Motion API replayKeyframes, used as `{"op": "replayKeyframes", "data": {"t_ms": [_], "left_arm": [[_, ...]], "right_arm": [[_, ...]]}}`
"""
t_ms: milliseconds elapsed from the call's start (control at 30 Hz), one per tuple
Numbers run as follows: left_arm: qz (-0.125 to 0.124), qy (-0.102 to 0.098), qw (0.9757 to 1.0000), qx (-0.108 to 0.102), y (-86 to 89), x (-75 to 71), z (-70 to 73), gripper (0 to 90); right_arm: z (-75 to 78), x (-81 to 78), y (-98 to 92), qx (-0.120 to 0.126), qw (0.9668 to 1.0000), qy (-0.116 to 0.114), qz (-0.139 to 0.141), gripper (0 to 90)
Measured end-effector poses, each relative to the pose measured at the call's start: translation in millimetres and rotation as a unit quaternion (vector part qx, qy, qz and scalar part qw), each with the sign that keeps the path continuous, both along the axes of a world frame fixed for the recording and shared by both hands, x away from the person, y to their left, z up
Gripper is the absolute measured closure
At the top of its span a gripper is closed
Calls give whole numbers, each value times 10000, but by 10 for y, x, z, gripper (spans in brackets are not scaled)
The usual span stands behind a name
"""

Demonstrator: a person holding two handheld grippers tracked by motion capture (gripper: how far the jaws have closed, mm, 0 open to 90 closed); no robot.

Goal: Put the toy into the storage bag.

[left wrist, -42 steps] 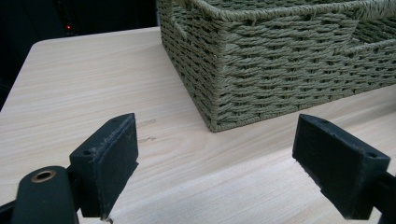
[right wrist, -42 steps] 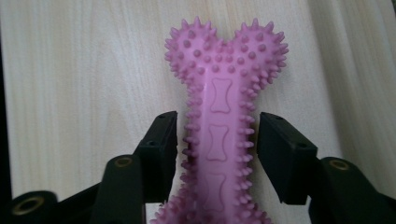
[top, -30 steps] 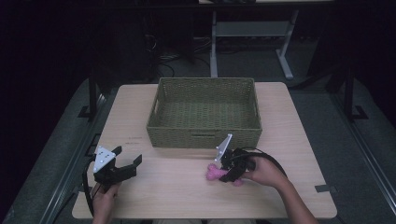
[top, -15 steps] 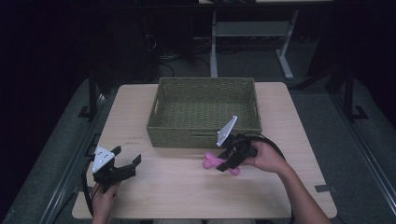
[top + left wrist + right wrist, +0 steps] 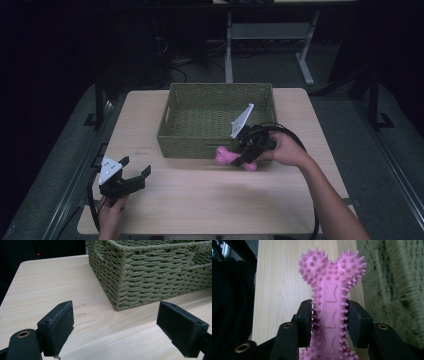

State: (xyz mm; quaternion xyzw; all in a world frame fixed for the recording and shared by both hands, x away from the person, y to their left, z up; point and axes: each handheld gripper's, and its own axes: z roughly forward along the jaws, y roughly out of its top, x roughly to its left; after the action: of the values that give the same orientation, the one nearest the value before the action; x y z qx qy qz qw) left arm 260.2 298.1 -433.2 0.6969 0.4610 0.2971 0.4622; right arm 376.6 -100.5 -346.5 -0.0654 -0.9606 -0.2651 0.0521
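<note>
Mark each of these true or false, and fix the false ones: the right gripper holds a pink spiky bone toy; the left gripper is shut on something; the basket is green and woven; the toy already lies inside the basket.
1. The right gripper holds a pink spiky bone toy. True.
2. The left gripper is shut on something. False: its fingers stand wide apart over bare table, holding nothing.
3. The basket is green and woven. True.
4. The toy already lies inside the basket. False: it is gripped in front of the basket's near wall, outside it.
</note>
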Motion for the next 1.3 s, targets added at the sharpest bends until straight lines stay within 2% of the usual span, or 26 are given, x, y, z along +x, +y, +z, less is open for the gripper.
{"op": "replayKeyframes", "data": {"t_ms": [233,300,733,900,1100,1200,1300], "left_arm": [[-7,7,10000,16,-6,5,-2,139],[-12,9,10000,14,-8,8,-3,138],[28,3,10000,-14,13,6,0,138],[25,2,10000,-8,13,10,1,139],[35,-1,10000,-22,-4,15,0,138],[15,-1,10000,-13,-12,16,2,138],[3,13,10000,-13,-25,27,1,139]], "right_arm": [[145,111,4,-31,10000,-83,2,576],[218,168,11,-42,9999,-104,-6,576],[443,474,70,-98,9998,-146,-60,576],[472,592,84,-59,9999,-132,-81,576],[486,713,81,-147,9996,-99,-229,576],[479,780,65,-54,9996,-73,-256,576],[452,846,70,-170,9994,-54,-310,576]]}}
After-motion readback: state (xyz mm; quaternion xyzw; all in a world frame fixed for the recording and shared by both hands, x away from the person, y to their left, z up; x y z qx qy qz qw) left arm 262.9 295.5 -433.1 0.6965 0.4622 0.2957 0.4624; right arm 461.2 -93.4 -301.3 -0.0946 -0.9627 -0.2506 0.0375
